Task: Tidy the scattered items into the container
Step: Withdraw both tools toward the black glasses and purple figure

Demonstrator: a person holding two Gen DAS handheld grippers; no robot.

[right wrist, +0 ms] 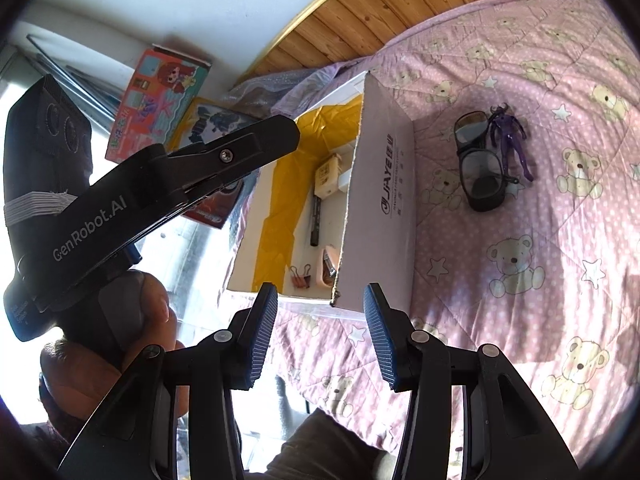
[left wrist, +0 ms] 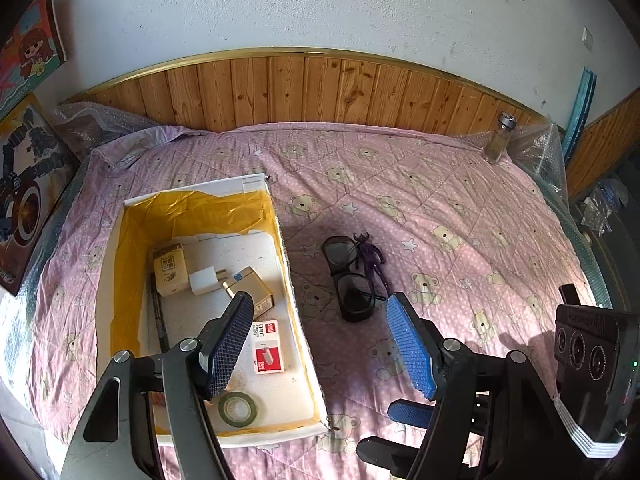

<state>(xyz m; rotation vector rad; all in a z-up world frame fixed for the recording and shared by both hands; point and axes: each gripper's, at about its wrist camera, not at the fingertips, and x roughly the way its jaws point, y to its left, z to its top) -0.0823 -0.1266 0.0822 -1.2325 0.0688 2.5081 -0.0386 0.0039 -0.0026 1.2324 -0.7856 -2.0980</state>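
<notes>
A white cardboard box [left wrist: 200,191] lined with yellow tape lies on the pink bear-print bedspread [left wrist: 460,208]. It holds a red staple box [left wrist: 269,346], a tape roll [left wrist: 239,408], small tan boxes, a white plug, a marker [right wrist: 316,220] and binder clips [right wrist: 301,274]. Just right of the box, black glasses [left wrist: 346,276] [right wrist: 478,164] and a purple figure [left wrist: 372,260] [right wrist: 510,140] lie touching each other. My left gripper [left wrist: 318,304] hangs open over the box's right wall, empty. My right gripper [right wrist: 320,300] is open and empty at the box's near corner [right wrist: 380,200].
A glass jar [left wrist: 498,138] stands at the bed's far right corner by the wooden headboard [left wrist: 320,88]. Toy boxes [left wrist: 28,40] lean on the wall at left. Bubble wrap edges the bed. A hand [right wrist: 152,320] holds the left gripper's handle.
</notes>
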